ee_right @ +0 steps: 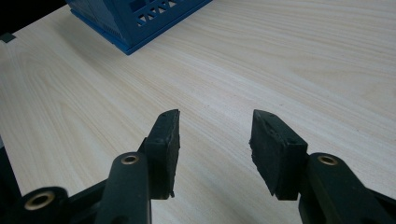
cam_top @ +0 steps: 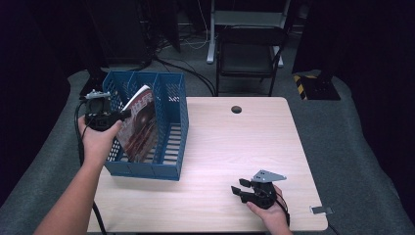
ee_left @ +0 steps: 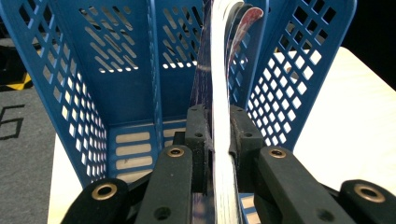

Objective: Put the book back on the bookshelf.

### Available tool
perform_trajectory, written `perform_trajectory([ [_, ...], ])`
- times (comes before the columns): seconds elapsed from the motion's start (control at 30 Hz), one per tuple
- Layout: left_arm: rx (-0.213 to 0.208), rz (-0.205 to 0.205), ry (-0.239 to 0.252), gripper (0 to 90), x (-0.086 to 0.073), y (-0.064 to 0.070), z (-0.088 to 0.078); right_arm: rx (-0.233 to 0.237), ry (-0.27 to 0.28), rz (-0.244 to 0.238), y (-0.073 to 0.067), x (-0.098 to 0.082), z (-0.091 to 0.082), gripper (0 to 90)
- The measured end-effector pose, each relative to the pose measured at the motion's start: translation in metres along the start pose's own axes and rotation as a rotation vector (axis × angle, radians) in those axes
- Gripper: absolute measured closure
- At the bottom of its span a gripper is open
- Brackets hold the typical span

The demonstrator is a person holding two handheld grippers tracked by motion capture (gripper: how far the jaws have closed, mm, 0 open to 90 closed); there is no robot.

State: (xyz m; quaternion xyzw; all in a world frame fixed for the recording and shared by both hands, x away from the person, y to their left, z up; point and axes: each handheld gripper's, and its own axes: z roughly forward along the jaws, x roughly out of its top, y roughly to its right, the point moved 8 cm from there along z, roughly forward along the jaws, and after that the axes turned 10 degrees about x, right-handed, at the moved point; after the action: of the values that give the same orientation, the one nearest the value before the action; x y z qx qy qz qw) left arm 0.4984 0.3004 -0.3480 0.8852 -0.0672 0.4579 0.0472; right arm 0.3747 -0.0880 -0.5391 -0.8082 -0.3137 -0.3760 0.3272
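My left claw [ee_left: 219, 133] pinches the magazine [cam_top: 142, 125], standing upright in the middle slot of the blue file rack [cam_top: 171, 166] at the table's [cam_top: 235, 147] left edge. Filing appears nearly complete; release and withdrawal should follow. My right claw [ee_right: 215, 140] idles half-open, empty, near the front edge.

we see high view dim at edges, room behind near black; wooden table [cam_top: 220, 147] is brightest area, lit evenly from above, pale sheen near its middle. shadows soft, short under blue file rack [cam_top: 161, 122]. high view slightly soft, grainy. in left gripper view we get sharp rack mesh, magazine [ee_left: 219, 70] edge glaring white, nearest black links blurred. in right gripper view we note crisp wood grain, mild glare at top, far corner black.
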Motion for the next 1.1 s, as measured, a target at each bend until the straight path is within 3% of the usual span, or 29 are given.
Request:
perform_trajectory([
  [0.2, 0.014, 0.041, -0.034, 80.2, 0.000, 0.003, -0.002, 0.005, -0.006, -0.003, 0.000, 0.000, 0.002, 52.1],
  [0.5, 0.008, 0.063, -0.099, 80.3, -0.003, 0.001, -0.010, 0.008, -0.011, 0.007, 0.000, -0.001, 0.002, 52.0],
  [0.53, 0.011, 0.067, -0.101, 80.7, -0.003, 0.001, -0.011, 0.009, -0.011, -0.011, 0.001, 0.000, 0.002, 52.0],
  [0.73, 0.028, 0.085, -0.110, 83.7, -0.003, -0.002, -0.011, 0.005, -0.012, -0.001, 0.001, -0.001, 0.003, 51.9],
  [0.87, 0.042, 0.060, -0.102, 84.0, -0.001, -0.004, -0.009, 0.002, -0.012, 0.001, 0.002, -0.001, 0.002, 51.9],
  [1.1, 0.057, 0.060, -0.090, 84.2, 0.006, -0.004, -0.005, -0.004, 0.001, 0.003, 0.002, 0.000, 0.002, 52.0],
])
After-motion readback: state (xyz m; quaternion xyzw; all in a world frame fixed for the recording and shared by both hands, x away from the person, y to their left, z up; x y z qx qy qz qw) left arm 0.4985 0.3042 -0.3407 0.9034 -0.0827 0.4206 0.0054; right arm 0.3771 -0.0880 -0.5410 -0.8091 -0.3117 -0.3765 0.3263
